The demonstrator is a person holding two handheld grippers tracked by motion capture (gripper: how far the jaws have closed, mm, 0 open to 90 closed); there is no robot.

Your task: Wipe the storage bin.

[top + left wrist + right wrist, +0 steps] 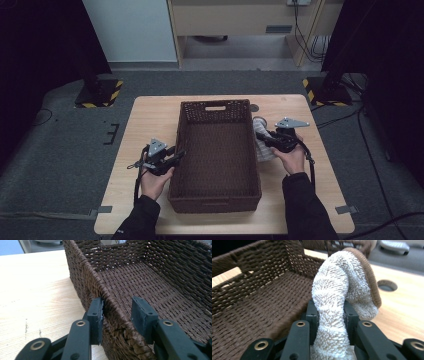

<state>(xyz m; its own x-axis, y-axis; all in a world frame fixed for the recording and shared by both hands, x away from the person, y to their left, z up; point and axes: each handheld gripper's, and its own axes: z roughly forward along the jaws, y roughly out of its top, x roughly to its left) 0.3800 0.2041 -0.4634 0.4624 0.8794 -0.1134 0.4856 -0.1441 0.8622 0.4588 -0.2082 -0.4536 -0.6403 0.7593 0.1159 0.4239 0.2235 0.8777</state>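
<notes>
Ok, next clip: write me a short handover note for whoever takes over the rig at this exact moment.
Left tool: jaws straddle the left wall of the brown wicker basket; outer pad touches the weave, inner pad stands apart.
Right tool: shut on a whitish terry towel with brown trim, held at the basket's right rim.
Done: towel picked up; the basket sits mid-table with nothing in it.
Left: probably carry the towel over the rim, release it inside, then free the left tool.

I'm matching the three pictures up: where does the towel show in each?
High view: the towel hangs right of centre, against the basket's right wall, in the right tongs.
Left gripper view: not in it.
Right gripper view: centre, pinched between the jaws.
Shared landmark: the brown wicker basket.
</notes>
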